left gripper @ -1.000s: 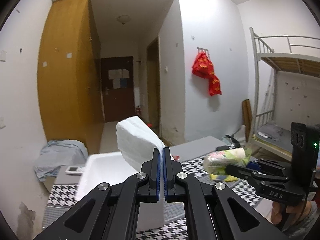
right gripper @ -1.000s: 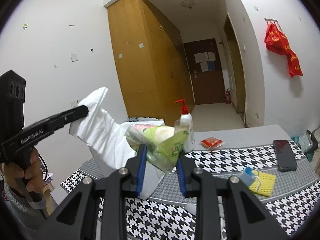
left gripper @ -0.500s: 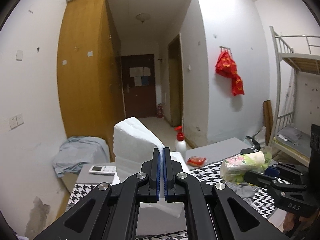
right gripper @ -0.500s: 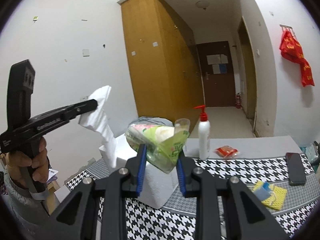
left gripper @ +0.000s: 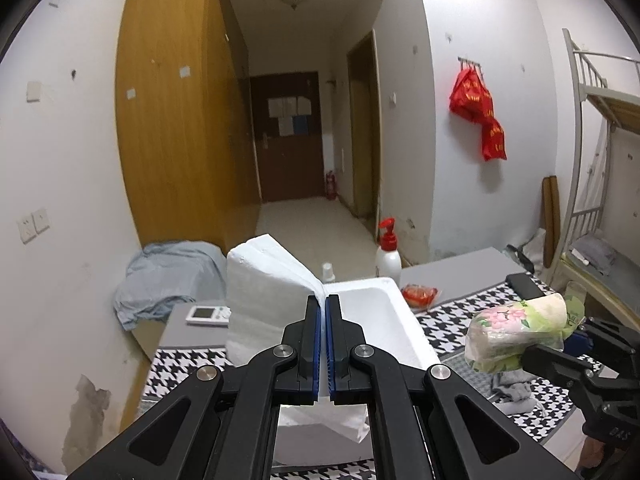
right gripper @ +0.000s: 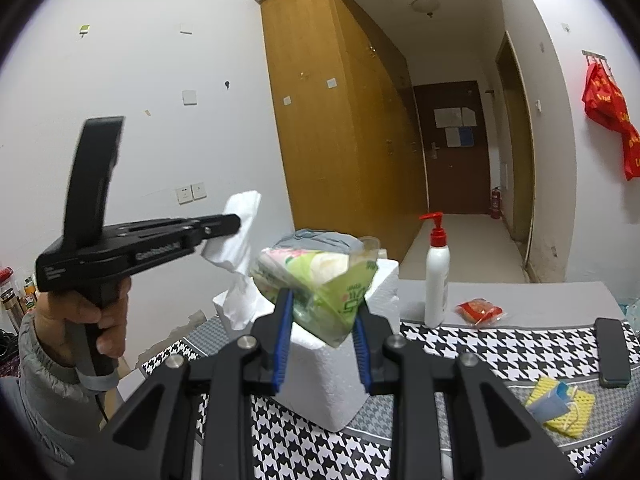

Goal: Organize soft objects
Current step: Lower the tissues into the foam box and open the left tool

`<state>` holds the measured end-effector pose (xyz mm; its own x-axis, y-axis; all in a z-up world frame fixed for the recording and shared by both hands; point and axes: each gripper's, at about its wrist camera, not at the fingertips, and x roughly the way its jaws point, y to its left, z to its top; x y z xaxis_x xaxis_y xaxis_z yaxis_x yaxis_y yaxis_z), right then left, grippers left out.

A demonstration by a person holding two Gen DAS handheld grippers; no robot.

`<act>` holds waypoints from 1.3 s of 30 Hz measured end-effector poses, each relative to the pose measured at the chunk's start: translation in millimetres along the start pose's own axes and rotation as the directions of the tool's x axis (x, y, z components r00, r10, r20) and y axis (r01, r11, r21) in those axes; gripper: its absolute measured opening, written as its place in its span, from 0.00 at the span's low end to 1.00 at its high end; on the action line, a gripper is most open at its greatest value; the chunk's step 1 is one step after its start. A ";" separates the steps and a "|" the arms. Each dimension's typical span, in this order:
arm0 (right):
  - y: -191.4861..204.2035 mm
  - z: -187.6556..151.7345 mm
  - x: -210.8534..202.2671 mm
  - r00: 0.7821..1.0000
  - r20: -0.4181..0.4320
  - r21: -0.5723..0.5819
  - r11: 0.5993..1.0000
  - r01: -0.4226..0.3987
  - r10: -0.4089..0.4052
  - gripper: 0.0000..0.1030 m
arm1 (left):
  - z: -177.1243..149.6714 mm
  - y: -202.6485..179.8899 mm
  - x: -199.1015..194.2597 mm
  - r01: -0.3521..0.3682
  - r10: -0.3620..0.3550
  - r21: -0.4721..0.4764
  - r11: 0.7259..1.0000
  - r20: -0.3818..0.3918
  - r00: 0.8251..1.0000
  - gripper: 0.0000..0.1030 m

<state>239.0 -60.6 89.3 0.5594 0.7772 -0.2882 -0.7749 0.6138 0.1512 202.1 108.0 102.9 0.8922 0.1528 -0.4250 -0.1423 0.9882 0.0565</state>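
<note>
My left gripper (left gripper: 324,300) is shut on a white soft tissue pack (left gripper: 272,280) and holds it up above the open white foam box (left gripper: 380,312). From the right wrist view the left gripper (right gripper: 234,222) shows from the side, and the white pack (right gripper: 236,240) droops from its tip. My right gripper (right gripper: 324,304) is shut on a green flowered tissue pack (right gripper: 320,276), just in front of the foam box (right gripper: 332,380). In the left wrist view this flowered pack (left gripper: 516,332) hangs at the right, beside the box.
On the houndstooth table stand a white pump bottle (right gripper: 437,280), a red packet (right gripper: 479,308), a dark phone (right gripper: 612,352) and a yellow net sponge (right gripper: 560,408). A grey rag (left gripper: 512,388) lies under the right gripper. A white remote (left gripper: 208,314) and blue-grey cloth (left gripper: 168,276) sit left.
Both grippers have swung leftward across the table with their packs. The foam box now lies straight ahead of each. Neither grip has changed.
</note>
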 end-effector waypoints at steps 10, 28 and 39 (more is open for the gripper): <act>-2.1 -1.2 5.5 1.000 -0.021 0.000 1.000 0.003 -0.003 0.31 | 4.4 -4.7 30.7 0.031 -0.029 0.020 0.999 -0.082 0.996 0.02; -12.2 -3.6 9.7 0.999 -0.037 0.022 0.999 0.035 -0.035 0.31 | -3.2 -8.0 72.2 0.028 -0.018 0.041 0.999 -0.225 0.974 0.06; -13.0 -2.9 7.7 0.998 -0.037 0.026 0.998 0.055 -0.054 0.31 | 4.1 7.6 46.0 0.007 -0.008 -0.015 1.000 -0.097 0.995 0.99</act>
<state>252.6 -63.0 82.4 0.5893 0.7370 -0.3310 -0.7348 0.6592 0.1597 243.8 122.6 87.5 0.8474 0.1430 -0.5113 -0.1429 0.9889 0.0397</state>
